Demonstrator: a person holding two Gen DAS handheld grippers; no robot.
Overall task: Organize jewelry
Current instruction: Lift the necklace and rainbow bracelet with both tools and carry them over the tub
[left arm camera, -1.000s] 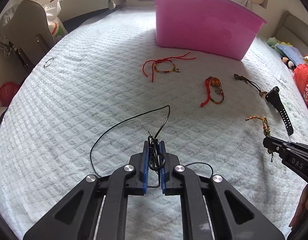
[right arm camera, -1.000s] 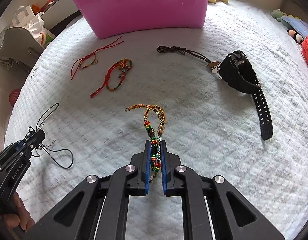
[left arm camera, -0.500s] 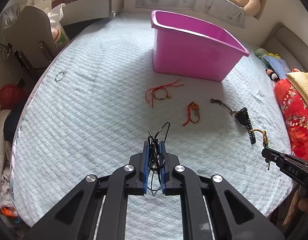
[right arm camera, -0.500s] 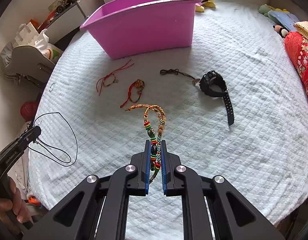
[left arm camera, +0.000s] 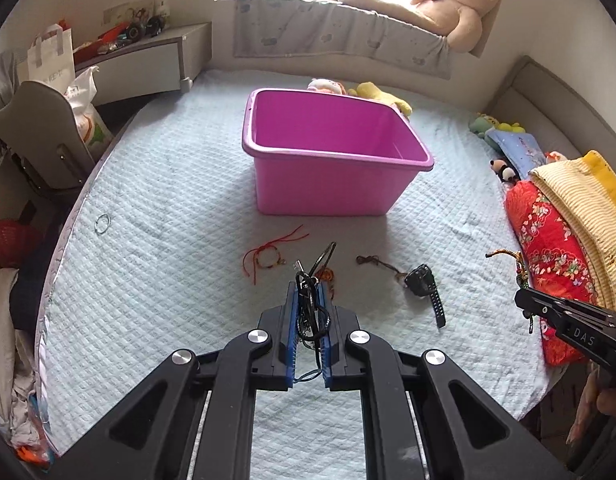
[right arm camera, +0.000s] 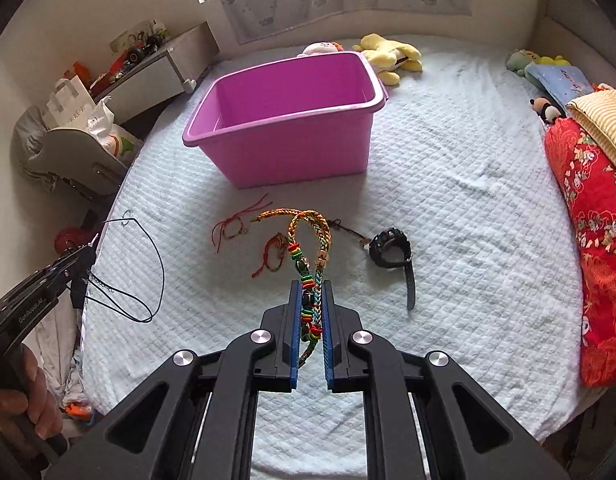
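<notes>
Left wrist view: a bed [left arm camera: 156, 248] under a pale quilted cover is seen from well above, with an empty pink tub [left arm camera: 332, 152] standing near its middle. Between the tub and the camera lie a black watch [left arm camera: 424, 284], a brown cord [left arm camera: 374, 262] and a red string bracelet [left arm camera: 268, 256]; a small ring [left arm camera: 103, 224] sits apart near the bed's edge. The left tool [left arm camera: 310, 292] is pressed together on a black cord necklace [left arm camera: 308, 312], which is bunched between the pads with a loop poking out ahead. In the right wrist view the right tool [right arm camera: 310, 292] is pinched on a braided beaded bracelet [right arm camera: 308, 248], whose loop hangs free beyond the tips; a second red bracelet [right arm camera: 274, 254] is seen on the cover behind it.

Both pieces are judged ready to be carried to the tub. The necklace could be lost on the way, since only a tangle of thin cord is gripped and a strand may slide out. Its long loop, seen dangling in the right wrist view, could be snagged on the tub's rim. The bracelet's beads could let it slip if the tool is tilted. A release short of the rim would drop either piece back onto the bed.
</notes>
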